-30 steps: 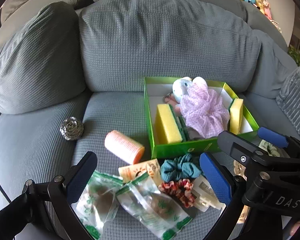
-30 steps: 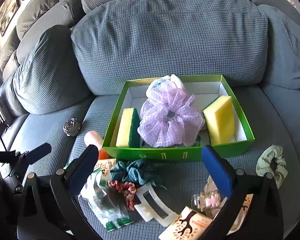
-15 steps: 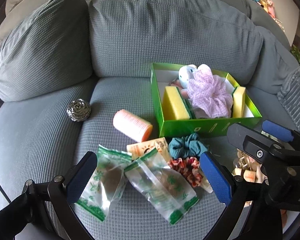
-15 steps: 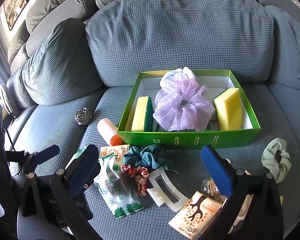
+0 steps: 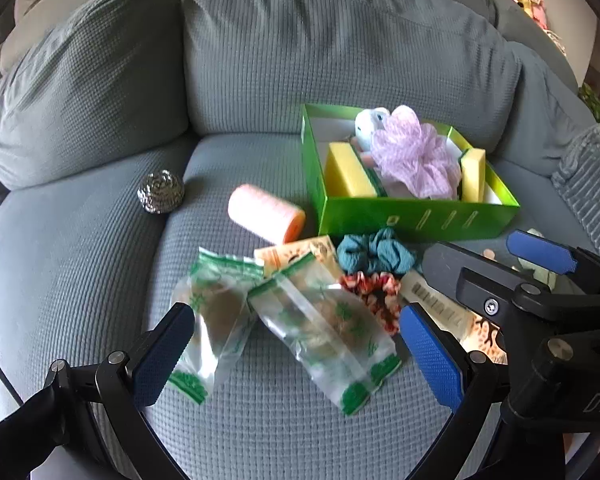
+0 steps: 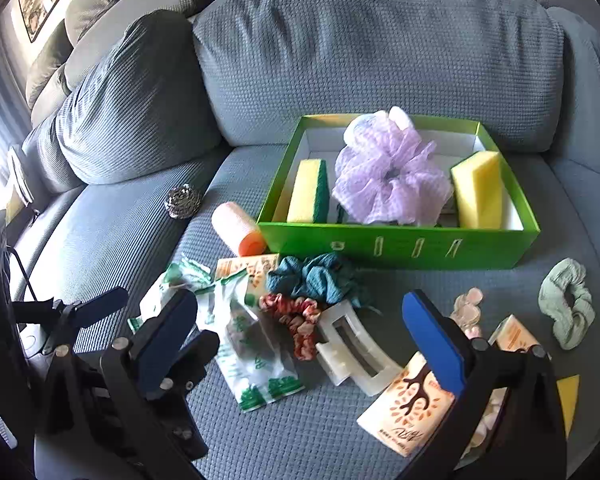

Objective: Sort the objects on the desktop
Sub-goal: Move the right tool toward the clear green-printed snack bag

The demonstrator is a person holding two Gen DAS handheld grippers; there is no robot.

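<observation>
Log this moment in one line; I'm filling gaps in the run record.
left tongs: open, empty | right tongs: open, empty | green box: sponges, purple scrunchie inside | teal scrunchie: outside

left wrist: low, close over the sofa seat [image 5: 100, 280], faces the back cushions | right wrist: just beside it, same way | both see: green box [image 5: 416, 216], snack bags [image 5: 324, 332]

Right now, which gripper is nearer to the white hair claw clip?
Right. The right gripper has the white claw clip lying between its open jaws, just ahead. The left gripper hovers over the snack bags, to the clip's left.
</observation>
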